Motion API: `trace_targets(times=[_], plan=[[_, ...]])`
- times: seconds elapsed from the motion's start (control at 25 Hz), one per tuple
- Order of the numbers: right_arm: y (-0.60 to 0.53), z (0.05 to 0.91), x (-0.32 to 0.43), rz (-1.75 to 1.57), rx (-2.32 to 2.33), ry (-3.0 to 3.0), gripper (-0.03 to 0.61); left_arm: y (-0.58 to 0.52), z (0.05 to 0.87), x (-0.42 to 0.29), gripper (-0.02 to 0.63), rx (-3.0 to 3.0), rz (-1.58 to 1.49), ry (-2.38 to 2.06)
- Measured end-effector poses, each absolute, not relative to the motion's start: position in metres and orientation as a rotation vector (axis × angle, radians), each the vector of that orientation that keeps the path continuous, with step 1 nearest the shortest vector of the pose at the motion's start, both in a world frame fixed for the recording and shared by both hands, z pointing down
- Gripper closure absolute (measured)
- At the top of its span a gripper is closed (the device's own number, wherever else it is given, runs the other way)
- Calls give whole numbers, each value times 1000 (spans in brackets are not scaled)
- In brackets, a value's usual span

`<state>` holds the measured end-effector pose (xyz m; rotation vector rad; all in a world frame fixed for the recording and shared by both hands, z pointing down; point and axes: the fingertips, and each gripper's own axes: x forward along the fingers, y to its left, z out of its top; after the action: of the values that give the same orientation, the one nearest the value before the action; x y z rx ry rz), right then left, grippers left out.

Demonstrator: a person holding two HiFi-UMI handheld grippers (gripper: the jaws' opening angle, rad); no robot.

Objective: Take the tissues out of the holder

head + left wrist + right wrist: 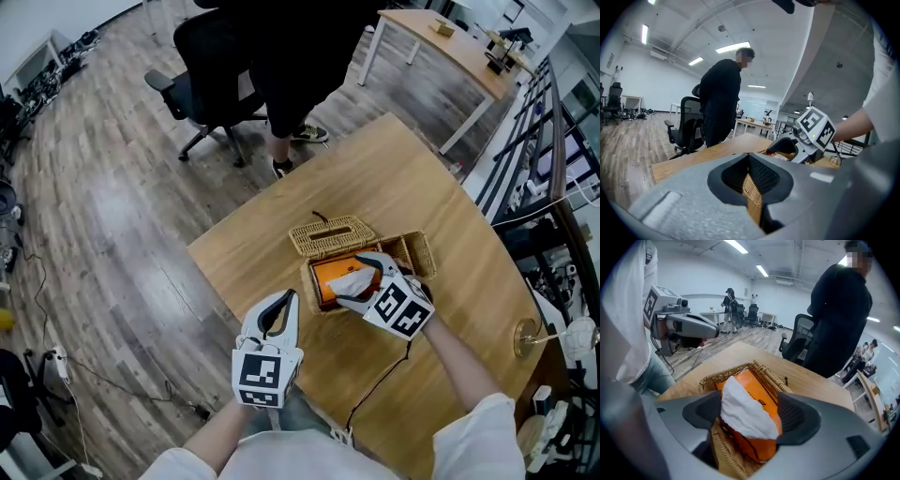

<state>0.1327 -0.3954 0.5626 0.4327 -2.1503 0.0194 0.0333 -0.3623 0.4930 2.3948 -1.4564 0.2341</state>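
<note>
A wicker tissue holder (pixel 418 249) stands on the wooden table with its lid (pixel 333 234) swung open behind it. Inside lies an orange tissue pack (pixel 330 278) with a white tissue (pixel 353 281) sticking out of its top. My right gripper (pixel 352 279) is over the holder, jaws wide open on either side of the pack (pixel 757 380) and the tissue (pixel 743 411); its pads do not clamp either one. My left gripper (pixel 286 298) hovers near the table's front edge, left of the holder, shut and empty. Wicker (pixel 752 187) shows below its jaws.
A person in black stands beside an office chair (pixel 202 80) past the table's far corner. A gold stand (pixel 530 337) sits near the right edge. A black cable (pixel 375 394) trails off the front. A second table (pixel 450 47) is farther back.
</note>
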Motion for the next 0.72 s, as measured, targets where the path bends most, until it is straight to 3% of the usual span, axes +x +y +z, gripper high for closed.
trace_targets(times=[0.36,0.72], plan=[[-400,588,127,155,377,-2118,234,-377,505,26,603,2373,260,-1456],[-394,586,130,179,410,-2089,377,-384,506,34,604,2388,271,-1416]])
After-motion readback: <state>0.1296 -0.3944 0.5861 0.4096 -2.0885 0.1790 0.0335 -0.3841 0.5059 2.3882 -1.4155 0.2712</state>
